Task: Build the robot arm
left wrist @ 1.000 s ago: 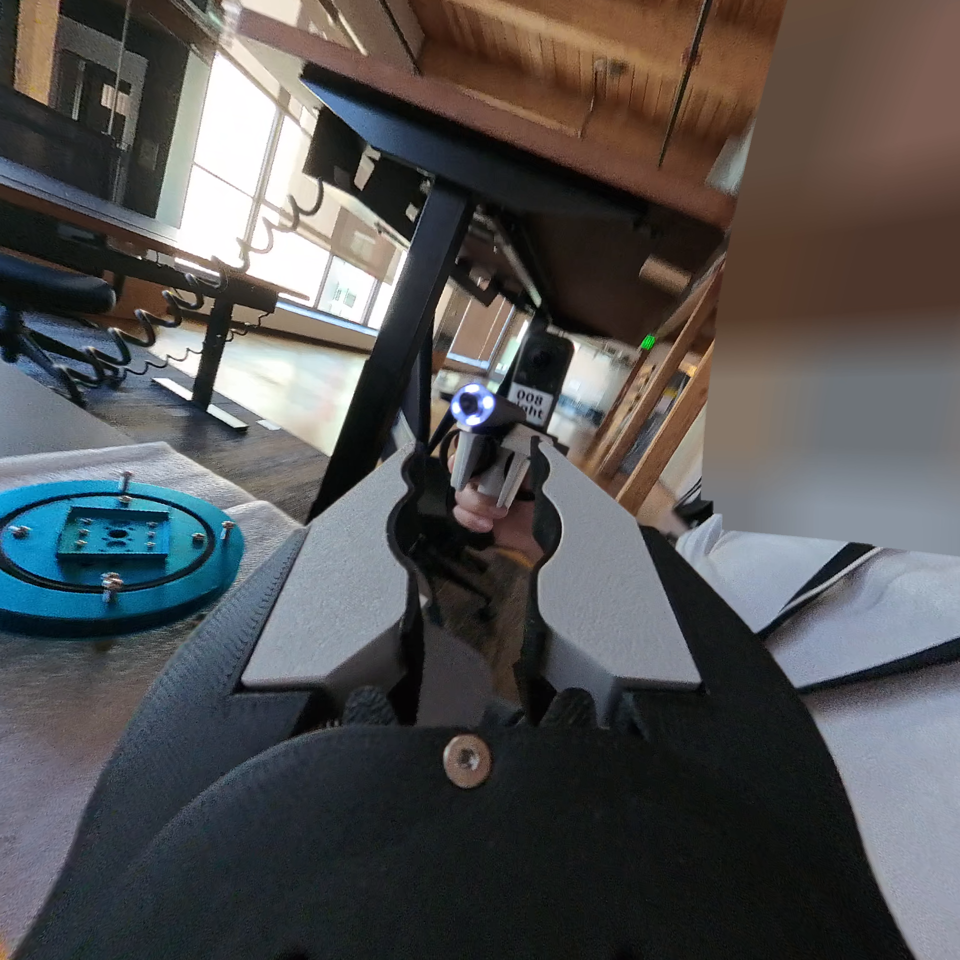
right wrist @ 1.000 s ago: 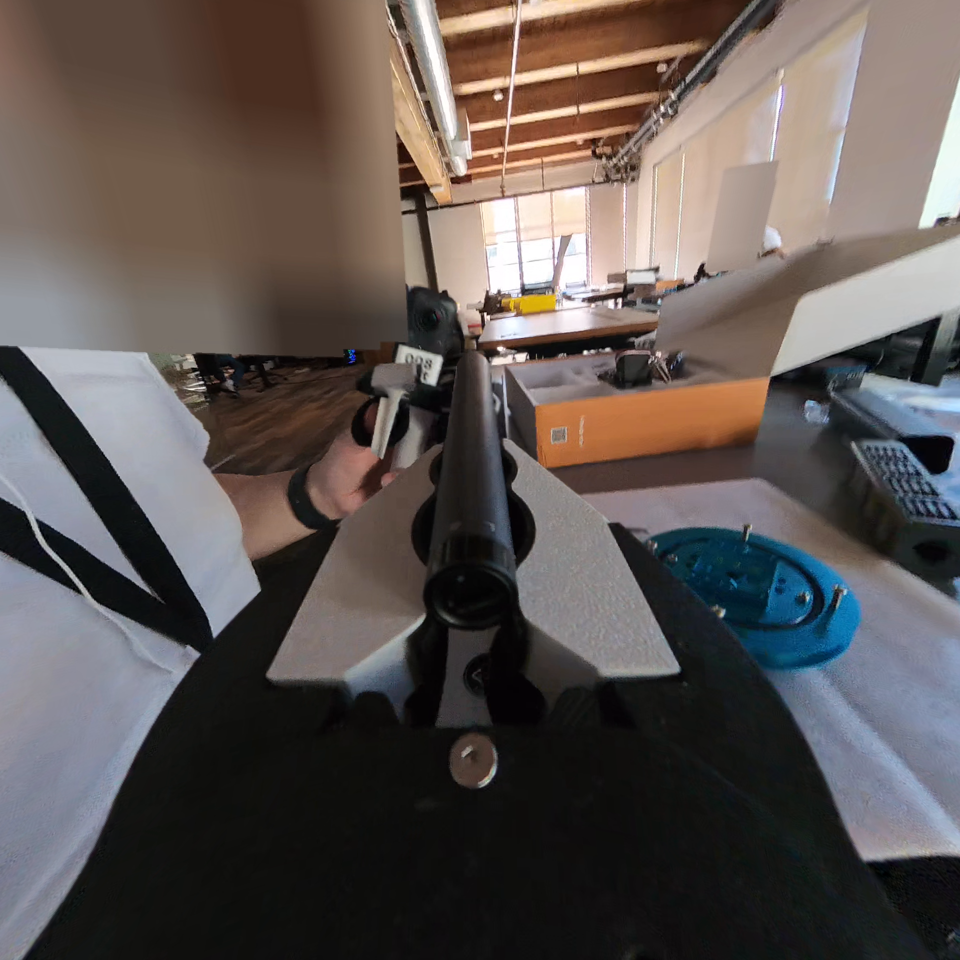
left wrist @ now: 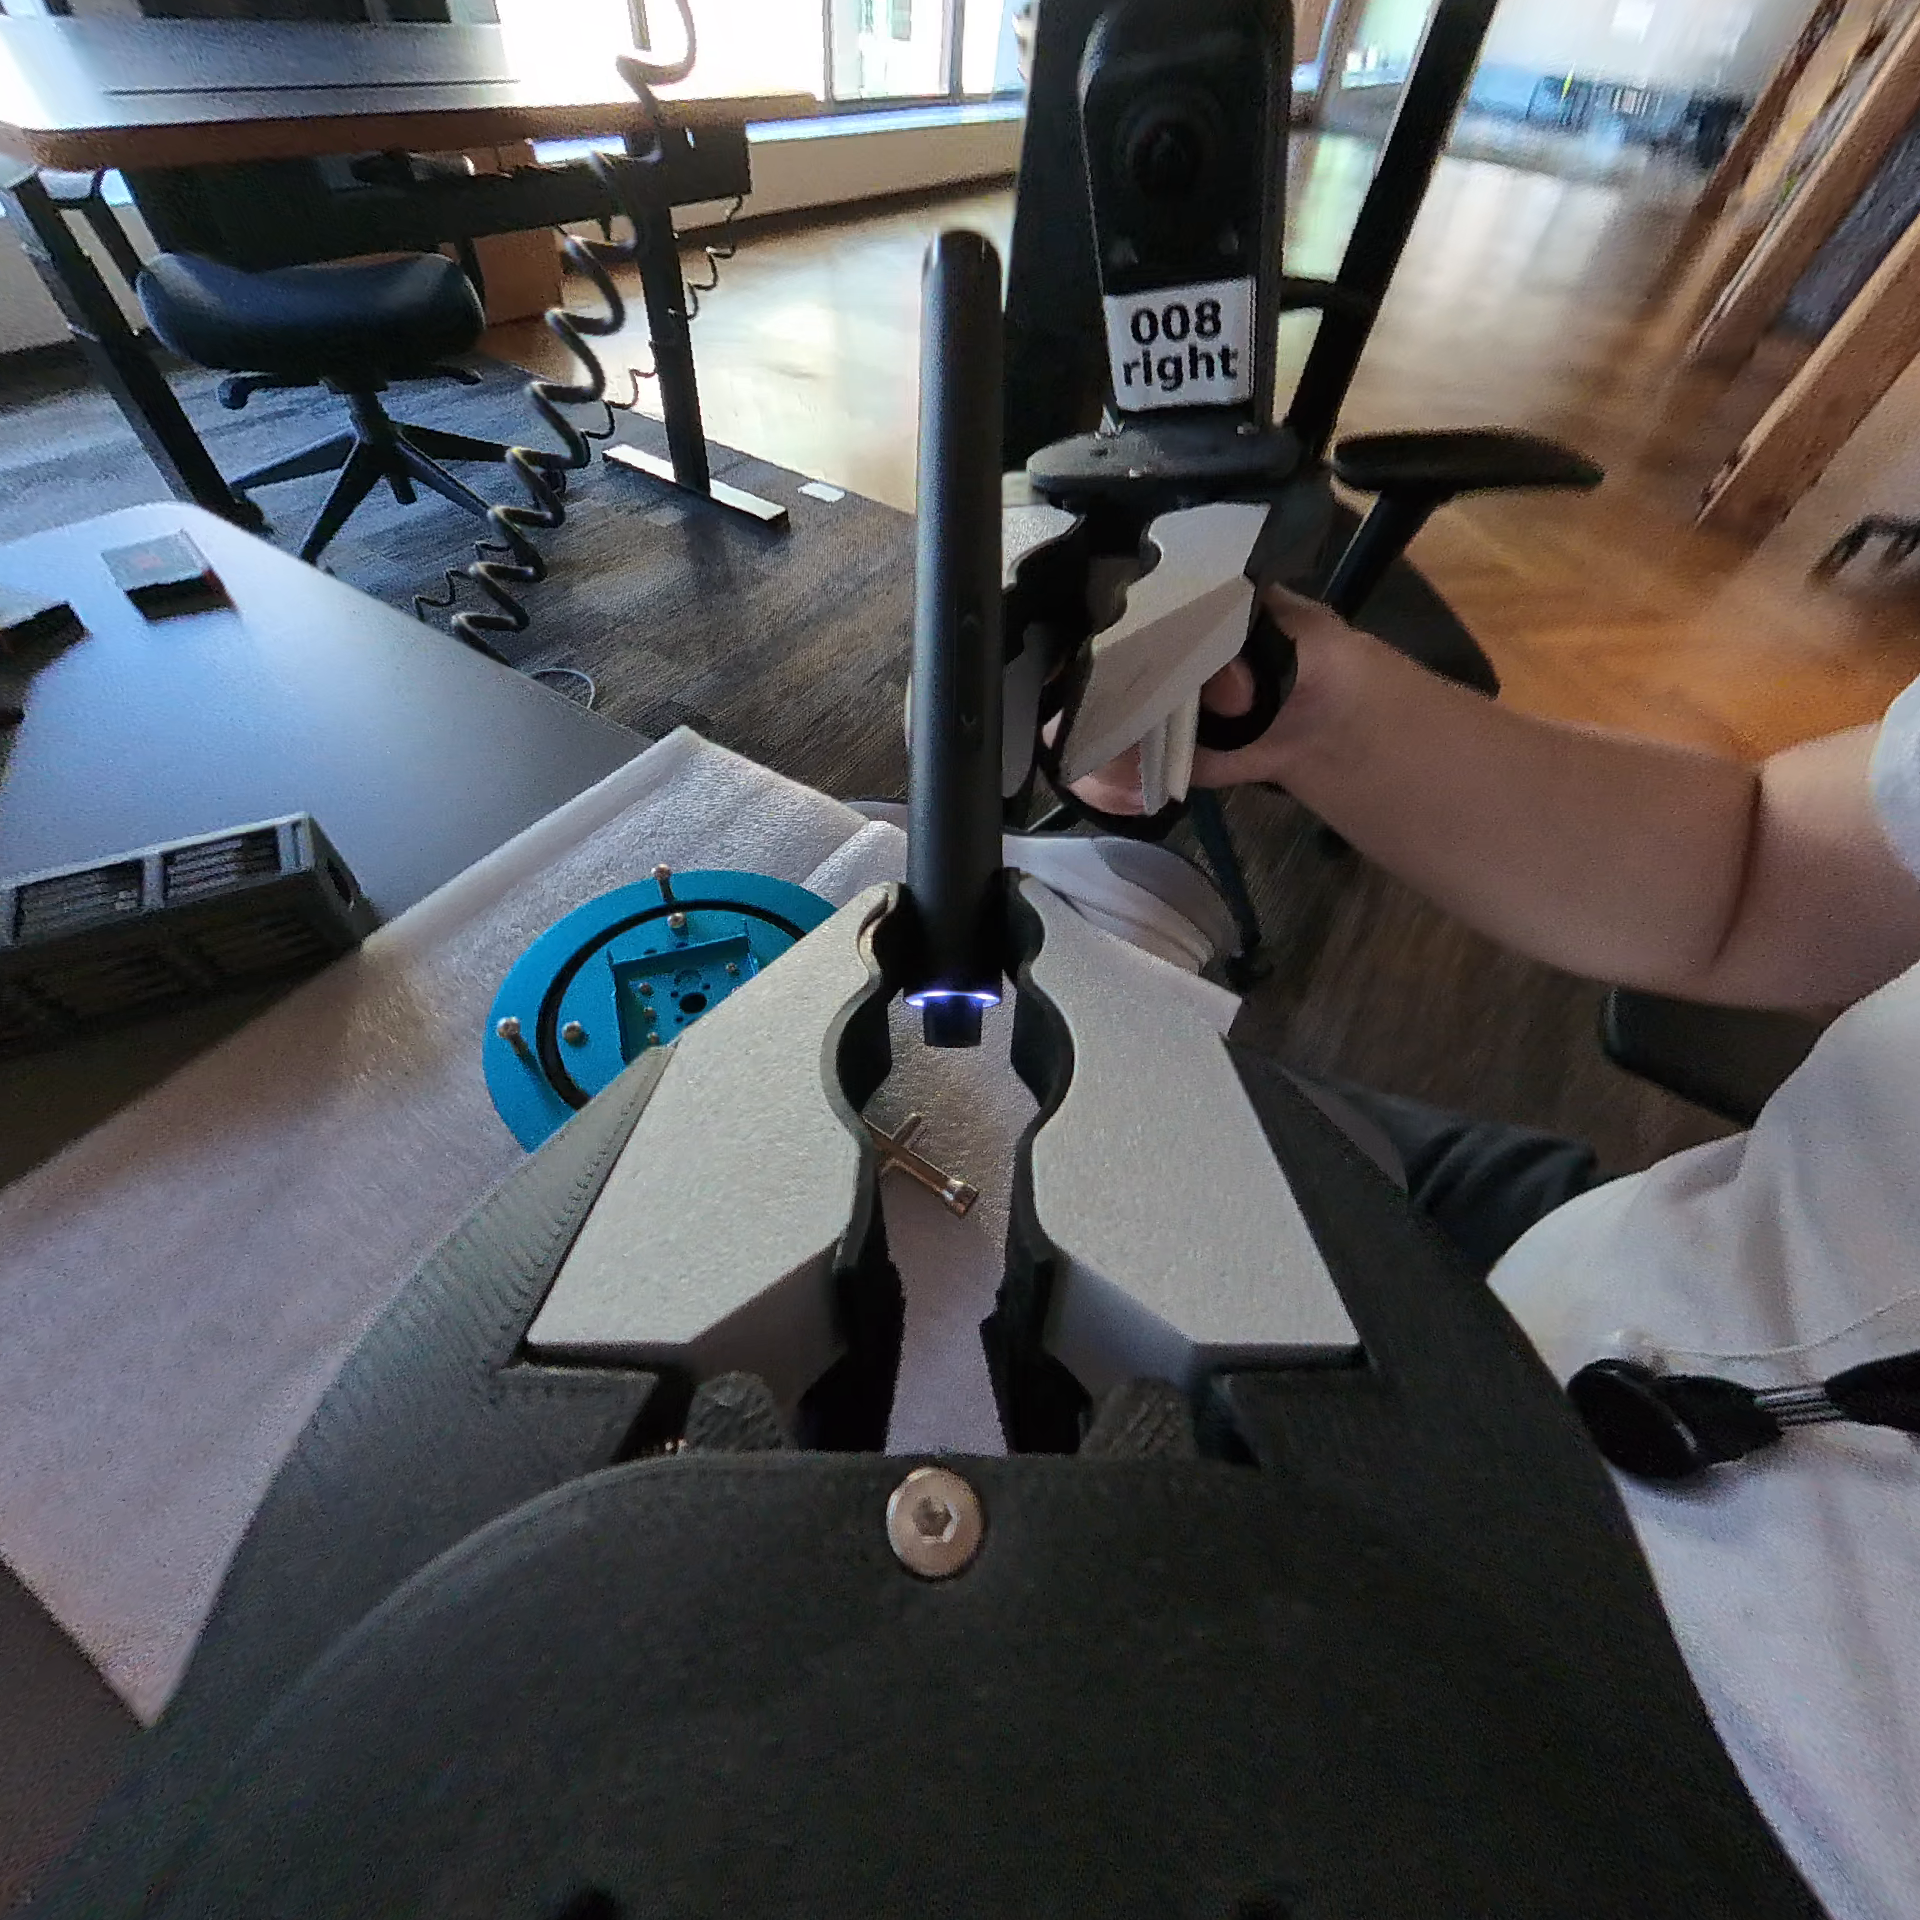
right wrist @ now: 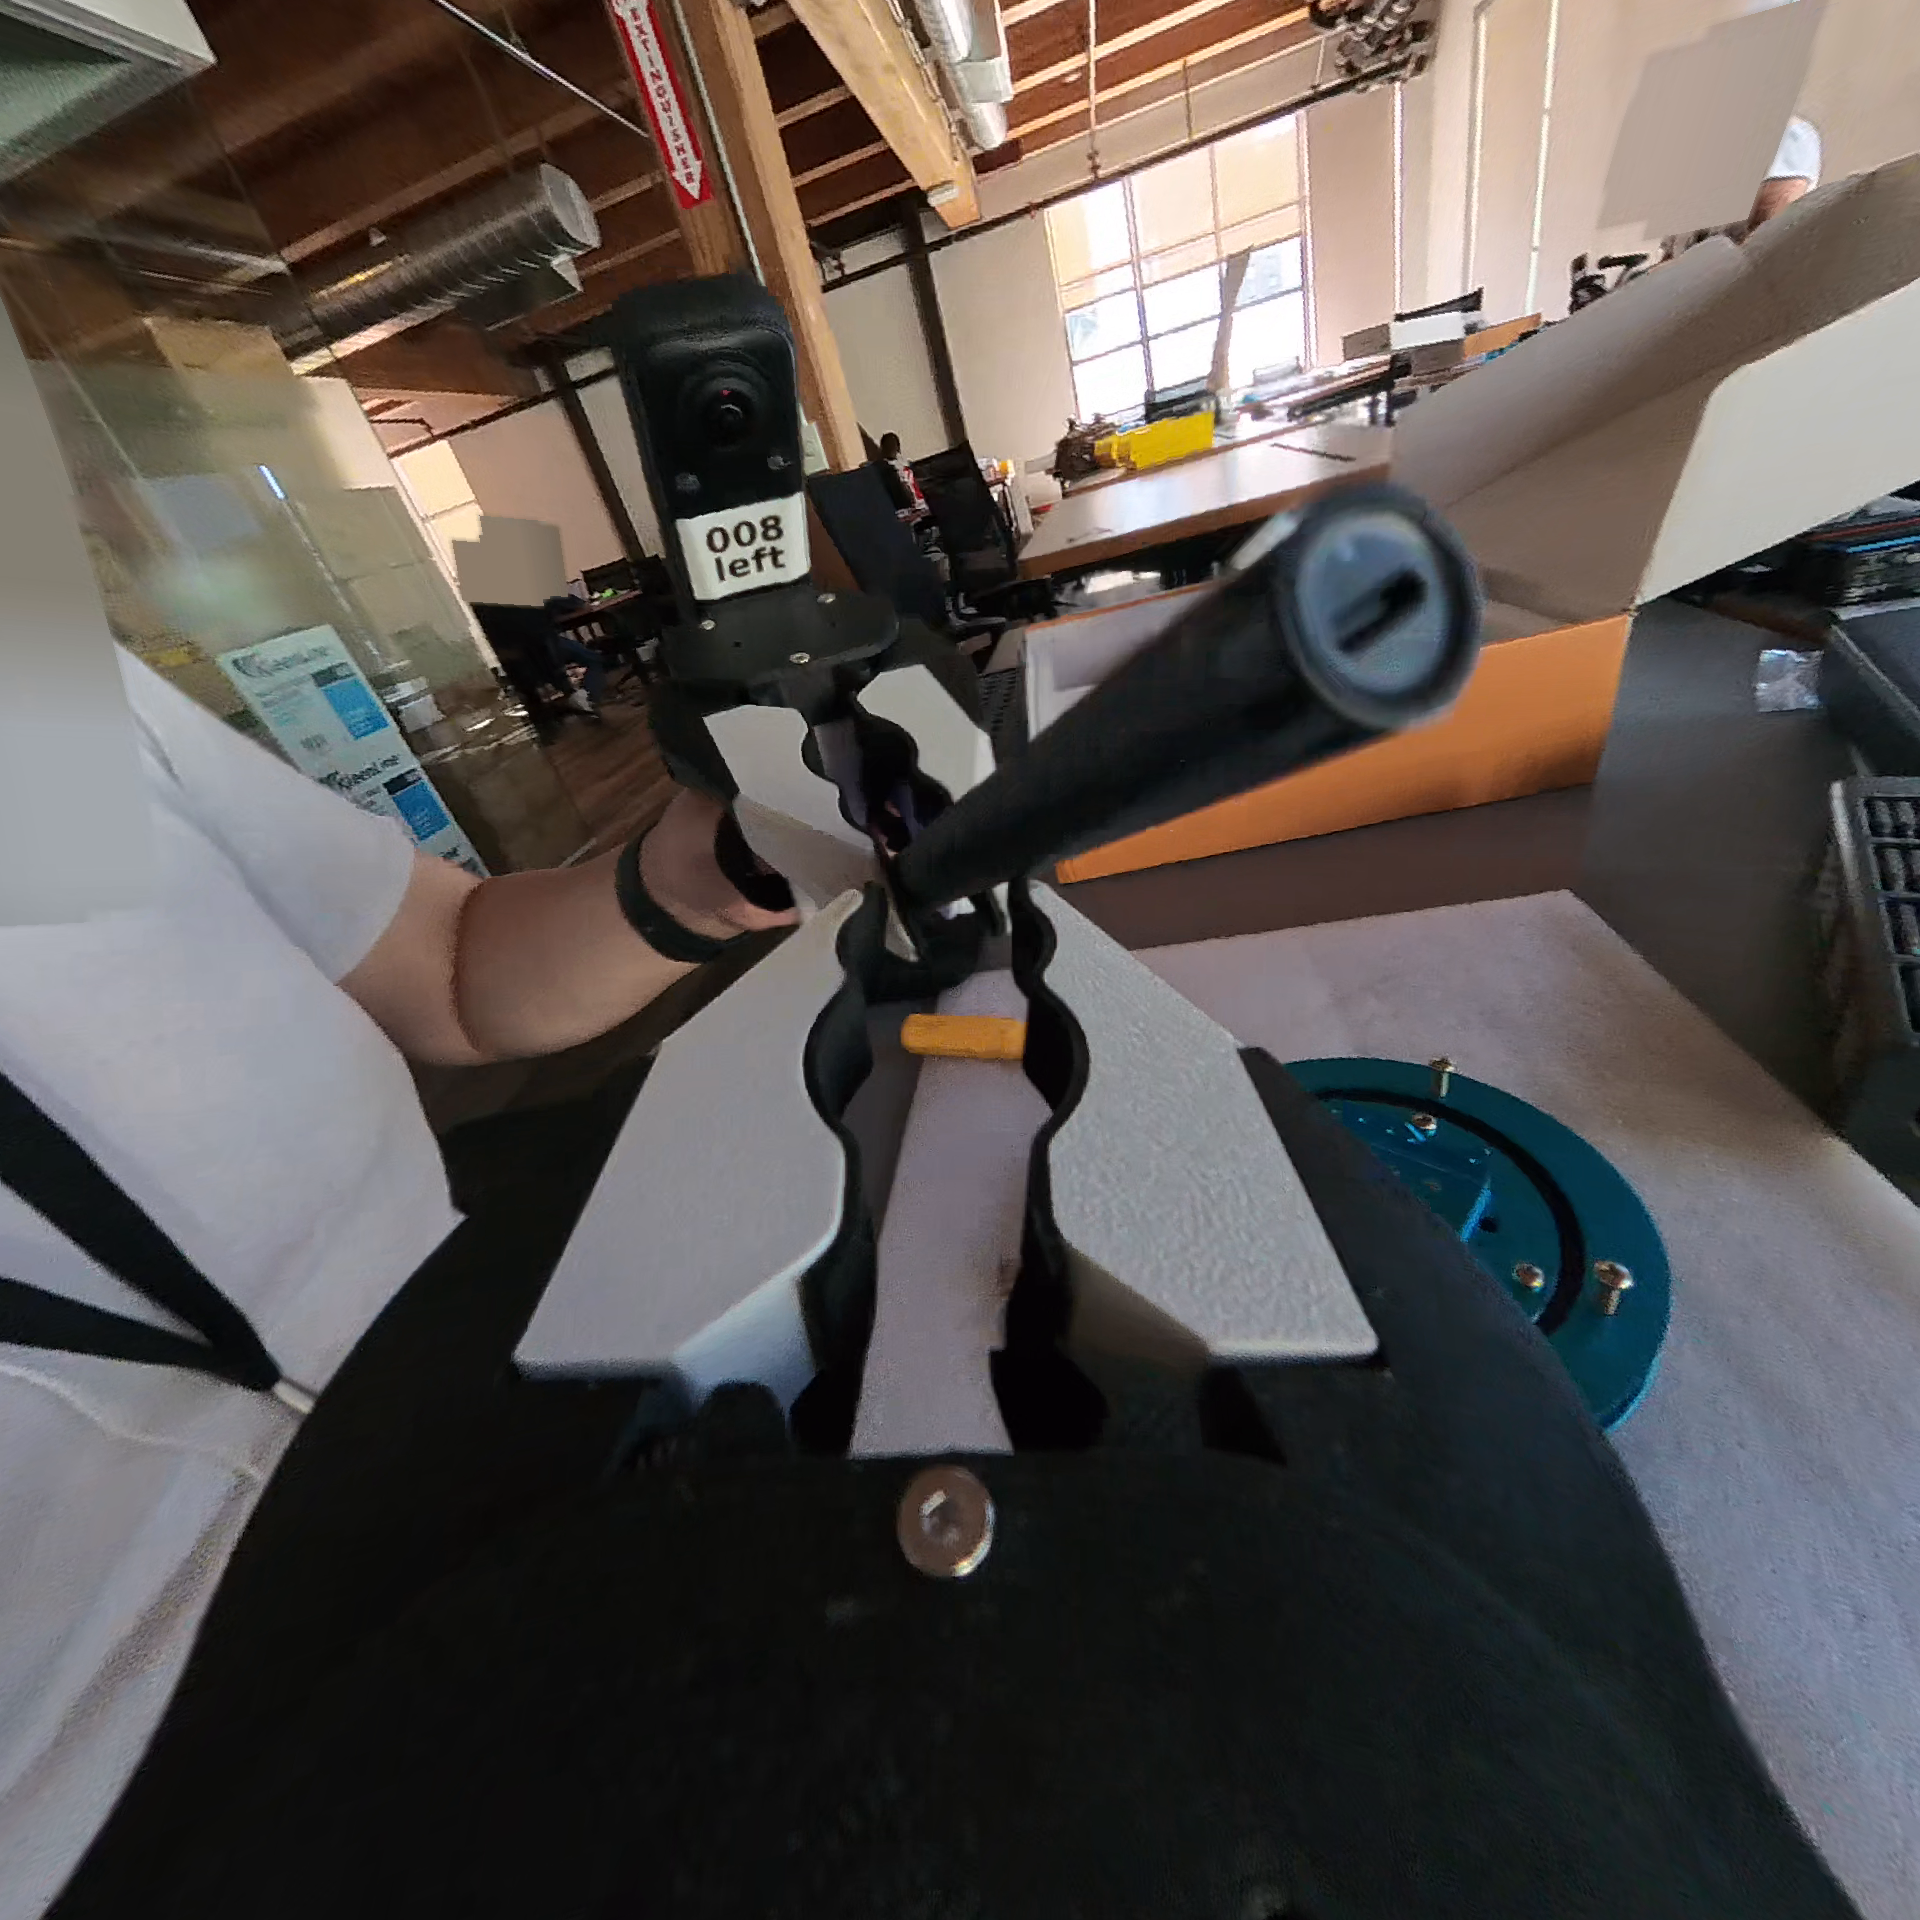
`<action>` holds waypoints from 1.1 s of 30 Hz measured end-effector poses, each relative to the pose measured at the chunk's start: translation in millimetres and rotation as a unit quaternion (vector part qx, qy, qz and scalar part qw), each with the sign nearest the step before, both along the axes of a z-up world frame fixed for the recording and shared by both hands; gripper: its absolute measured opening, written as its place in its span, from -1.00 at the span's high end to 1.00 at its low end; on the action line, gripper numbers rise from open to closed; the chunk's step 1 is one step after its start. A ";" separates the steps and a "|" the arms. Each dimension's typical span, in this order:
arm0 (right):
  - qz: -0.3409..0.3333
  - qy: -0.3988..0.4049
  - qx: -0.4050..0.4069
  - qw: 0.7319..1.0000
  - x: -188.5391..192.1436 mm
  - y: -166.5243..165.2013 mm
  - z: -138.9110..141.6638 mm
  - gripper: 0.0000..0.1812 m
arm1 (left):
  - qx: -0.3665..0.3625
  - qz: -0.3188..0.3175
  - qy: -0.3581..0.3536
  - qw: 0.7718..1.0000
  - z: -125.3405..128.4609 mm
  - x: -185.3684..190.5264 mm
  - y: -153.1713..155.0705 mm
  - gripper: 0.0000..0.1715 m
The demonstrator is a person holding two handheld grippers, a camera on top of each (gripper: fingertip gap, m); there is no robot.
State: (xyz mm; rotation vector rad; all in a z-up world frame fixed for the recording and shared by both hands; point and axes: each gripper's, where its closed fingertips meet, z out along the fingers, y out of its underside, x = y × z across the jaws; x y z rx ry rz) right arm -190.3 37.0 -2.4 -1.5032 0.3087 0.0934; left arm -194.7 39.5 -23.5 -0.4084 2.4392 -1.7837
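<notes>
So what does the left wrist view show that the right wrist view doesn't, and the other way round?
Only the left wrist view shows the glowing ring at the tip of the black tool and a dark stool on the floor. Only the right wrist view shows the tool's slotted rear end and an open orange box. Both show the tool clamped in the left gripper, plus the blue disc with screws on the white mat.
</notes>
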 end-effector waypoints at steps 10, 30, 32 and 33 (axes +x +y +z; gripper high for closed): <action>0.094 0.116 0.006 0.989 22.3 27.4 -9.8 0.82 | 0.075 0.001 0.011 0.997 -26.5 13.0 28.3 0.81; -0.132 0.127 0.095 0.979 72.2 -87.6 -20.2 0.82 | 0.132 0.106 0.088 0.982 -32.6 86.4 80.2 0.75; -0.136 0.130 0.105 0.977 73.3 -92.5 -20.8 0.82 | 0.179 0.089 0.065 0.978 -31.9 101.6 78.4 0.78; -0.135 0.131 0.112 0.976 72.7 -93.9 -20.9 0.82 | 0.207 0.078 0.053 0.974 -33.0 111.0 77.9 0.79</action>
